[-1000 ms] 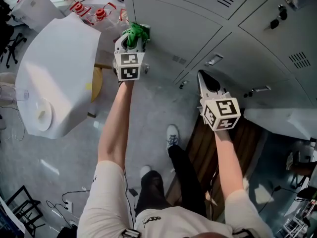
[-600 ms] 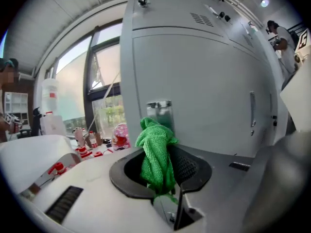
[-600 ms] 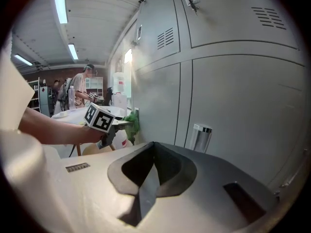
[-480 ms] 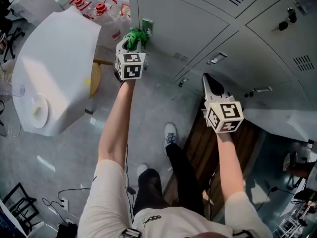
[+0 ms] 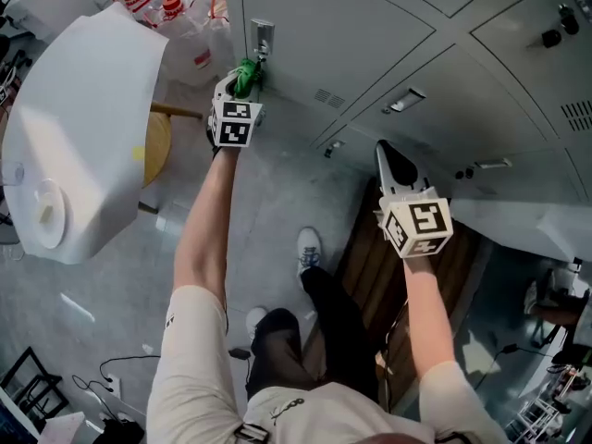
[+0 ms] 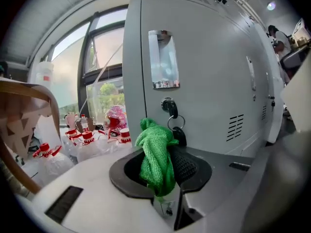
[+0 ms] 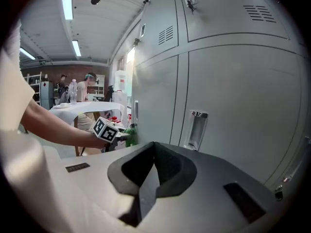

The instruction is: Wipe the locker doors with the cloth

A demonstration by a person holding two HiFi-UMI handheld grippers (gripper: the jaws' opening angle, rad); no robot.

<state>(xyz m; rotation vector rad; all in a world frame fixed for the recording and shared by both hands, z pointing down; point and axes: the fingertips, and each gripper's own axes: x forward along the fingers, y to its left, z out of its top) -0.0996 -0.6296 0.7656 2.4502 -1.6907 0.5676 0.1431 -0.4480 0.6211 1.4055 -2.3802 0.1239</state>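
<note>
cloth (image 6: 155, 149) — green, bunched, in left claw (image 6: 165, 178) | locker doors (image 6: 209, 67) — grey, shut

Bright, even indoor light. Daylight from window (image 6: 109, 76) in left gripper view; ceiling strip lights (image 7: 67, 6) in right gripper view. Fisheye bending, dark corners; near foreground soft, shadows faint.

The green cloth (image 6: 156, 154) is a coarse, nubbly knit. The locker doors (image 6: 214, 72) are smooth grey painted metal with a soft sheen; the recessed handle (image 6: 164, 59) is bright, glossy metal.
</note>
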